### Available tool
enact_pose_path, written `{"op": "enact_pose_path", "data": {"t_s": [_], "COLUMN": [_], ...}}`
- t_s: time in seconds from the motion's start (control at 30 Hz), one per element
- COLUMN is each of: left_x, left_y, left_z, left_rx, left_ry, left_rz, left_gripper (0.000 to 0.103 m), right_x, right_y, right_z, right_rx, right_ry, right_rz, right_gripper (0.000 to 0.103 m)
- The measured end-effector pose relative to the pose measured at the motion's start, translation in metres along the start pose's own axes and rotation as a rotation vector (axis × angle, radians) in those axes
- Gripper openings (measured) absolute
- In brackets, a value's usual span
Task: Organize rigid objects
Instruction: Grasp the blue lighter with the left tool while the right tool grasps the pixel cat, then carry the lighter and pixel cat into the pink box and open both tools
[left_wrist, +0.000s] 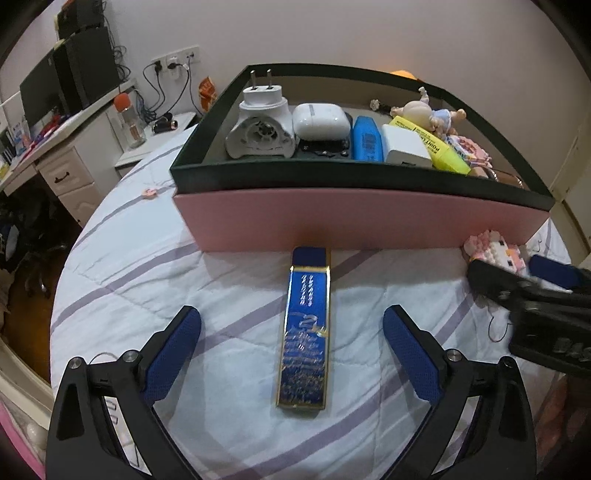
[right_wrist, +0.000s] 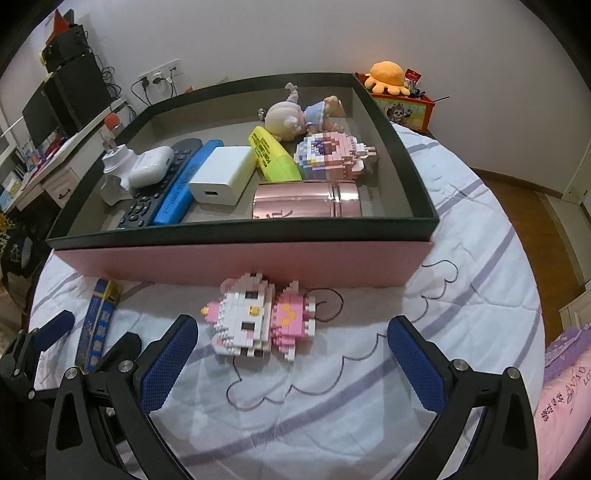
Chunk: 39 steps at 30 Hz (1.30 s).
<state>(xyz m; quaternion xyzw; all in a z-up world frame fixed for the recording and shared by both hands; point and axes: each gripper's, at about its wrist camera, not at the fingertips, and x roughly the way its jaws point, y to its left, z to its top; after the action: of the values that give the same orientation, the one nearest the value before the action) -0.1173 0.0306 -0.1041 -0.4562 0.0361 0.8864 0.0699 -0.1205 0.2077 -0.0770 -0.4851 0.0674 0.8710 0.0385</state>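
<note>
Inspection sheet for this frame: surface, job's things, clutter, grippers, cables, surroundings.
Surface: striped quilt.
Job's things: blue flat case and brick cat figure lie on the quilt outside the box; inside it, charger, yellow highlighter, pink canister, doll.
Clutter: nothing seen.
Grippers: left gripper open astride the case; right gripper open before the figure.
Cables: plugged at wall socket.
Surroundings: desk, orange plush.
</note>
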Motion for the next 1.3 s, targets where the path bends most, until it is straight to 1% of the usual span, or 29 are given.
{"op": "enact_pose_path", "data": {"t_s": [0.07, 0.1, 0.13, 0.17, 0.2, 0.23, 0.27, 0.3, 0.33, 0.37, 0.43, 0.47, 0.5, 0.53, 0.77, 1.0, 1.17, 1.3], "left_x": [0.002, 0.002, 0.001, 0.0, 0.0, -0.001, -0.003, -0.004, -0.005, -0.007, -0.008, -0.009, -0.01, -0.01, -0.019, -0.037, -0.062, -0.08], "left_y": [-0.001, -0.002, -0.003, -0.004, -0.003, -0.002, -0.001, 0.001, 0.003, 0.005, 0.01, 0.013, 0.016, 0.018, 0.017, 0.019, 0.02, 0.019], "left_z": [0.001, 0.001, 0.001, 0.001, 0.001, 0.0, 0.0, 0.0, 0.0, 0.0, 0.0, 0.0, 0.0, 0.001, -0.007, -0.018, -0.018, -0.01], "left_rx": [0.009, 0.014, 0.02, 0.02, 0.019, 0.017, 0.008, 0.0, -0.007, -0.011, -0.018, -0.023, -0.029, -0.032, -0.036, -0.052, -0.046, -0.037], "left_ry": [0.001, -0.002, -0.005, -0.011, -0.013, -0.016, -0.024, -0.031, -0.035, -0.038, -0.043, -0.043, -0.043, -0.044, -0.069, -0.07, -0.094, -0.125], "left_rz": [-0.001, -0.001, -0.005, -0.016, -0.021, -0.025, -0.033, -0.039, -0.044, -0.047, -0.057, -0.069, -0.08, -0.087, -0.101, -0.116, -0.116, -0.123], "left_gripper": [0.097, 0.096, 0.092, 0.091, 0.088, 0.083, 0.078, 0.069, 0.061, 0.056, 0.036, 0.033, 0.025, 0.02, 0.02, 0.02, 0.02, 0.02], "right_x": [0.005, 0.006, 0.006, 0.007, 0.007, 0.007, 0.007, 0.006, 0.005, 0.004, 0.002, 0.001, 0.0, -0.002, -0.009, -0.021, -0.041, -0.065], "right_y": [0.004, 0.005, 0.007, 0.009, 0.009, 0.011, 0.012, 0.014, 0.016, 0.016, 0.013, 0.011, 0.009, 0.007, -0.001, -0.014, -0.02, -0.021], "right_z": [-0.001, -0.001, -0.002, -0.002, -0.001, -0.001, -0.001, 0.0, -0.001, -0.001, -0.003, -0.004, -0.004, -0.005, -0.012, -0.022, -0.03, -0.022], "right_rx": [-0.015, -0.016, -0.02, -0.022, -0.024, -0.029, -0.033, -0.04, -0.051, -0.053, -0.045, -0.039, -0.033, -0.029, -0.012, 0.007, 0.023, 0.023], "right_ry": [0.01, 0.0, -0.007, -0.014, -0.02, -0.029, -0.035, -0.042, -0.048, -0.054, -0.057, -0.059, -0.058, -0.058, -0.056, -0.051, -0.055, -0.084], "right_rz": [-0.021, -0.027, -0.033, -0.038, -0.043, -0.053, -0.056, -0.061, -0.062, -0.056, -0.038, -0.024, -0.014, -0.005, 0.039, 0.082, 0.122, 0.158], "right_gripper": [0.097, 0.097, 0.096, 0.093, 0.087, 0.083, 0.076, 0.068, 0.065, 0.061, 0.061, 0.06, 0.06, 0.06, 0.061, 0.061, 0.06, 0.061]}}
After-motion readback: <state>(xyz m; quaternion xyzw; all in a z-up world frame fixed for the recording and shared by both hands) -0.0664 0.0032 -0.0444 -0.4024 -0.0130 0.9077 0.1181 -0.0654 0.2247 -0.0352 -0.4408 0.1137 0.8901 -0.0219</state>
